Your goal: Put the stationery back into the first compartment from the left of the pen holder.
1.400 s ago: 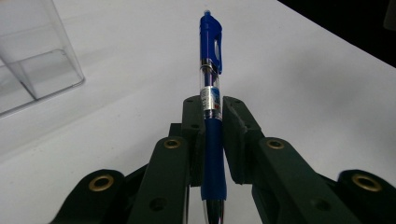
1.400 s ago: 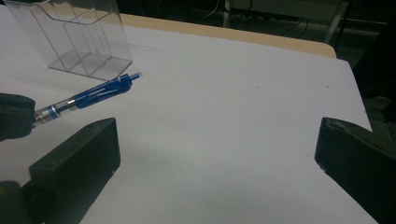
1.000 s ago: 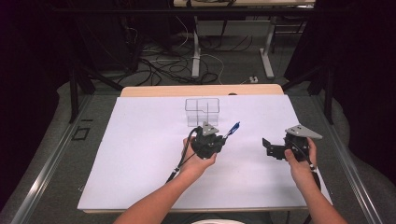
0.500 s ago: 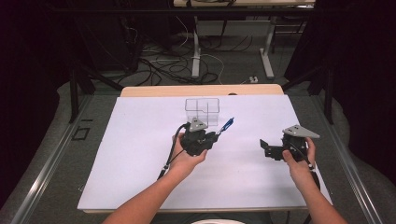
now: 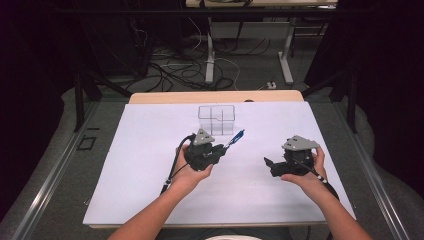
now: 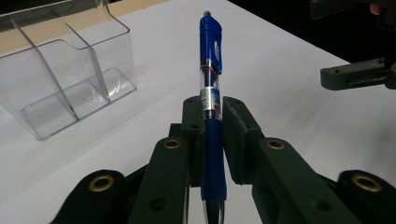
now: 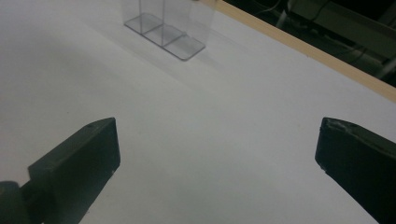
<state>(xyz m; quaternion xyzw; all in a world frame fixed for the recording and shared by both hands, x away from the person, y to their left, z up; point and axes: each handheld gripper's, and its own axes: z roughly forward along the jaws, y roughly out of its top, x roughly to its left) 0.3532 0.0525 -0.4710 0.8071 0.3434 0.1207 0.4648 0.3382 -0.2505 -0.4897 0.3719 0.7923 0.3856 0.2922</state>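
A blue click pen (image 6: 211, 100) is clamped between the jaws of my left gripper (image 6: 212, 135), its clip end pointing away from me. In the high view the left gripper (image 5: 223, 148) sits just in front of a clear divided holder (image 5: 216, 119), with the blue pen (image 5: 234, 138) sticking out to the right of the holder's front. The clear holder (image 6: 60, 70) lies to the left of the pen tip in the left gripper view. My right gripper (image 5: 268, 165) rests open at the right of the white sheet, holding nothing; its two jaws stand far apart (image 7: 215, 163).
A white sheet (image 5: 150, 150) covers the table, with a wooden edge (image 5: 215, 96) at the back. The clear holder (image 7: 163, 23) appears at the top of the right gripper view. Cables and table legs lie on the floor beyond. A cable trails from the left gripper (image 5: 172, 172).
My left gripper has moved left and toward the holder with the pen. The right gripper has barely shifted.
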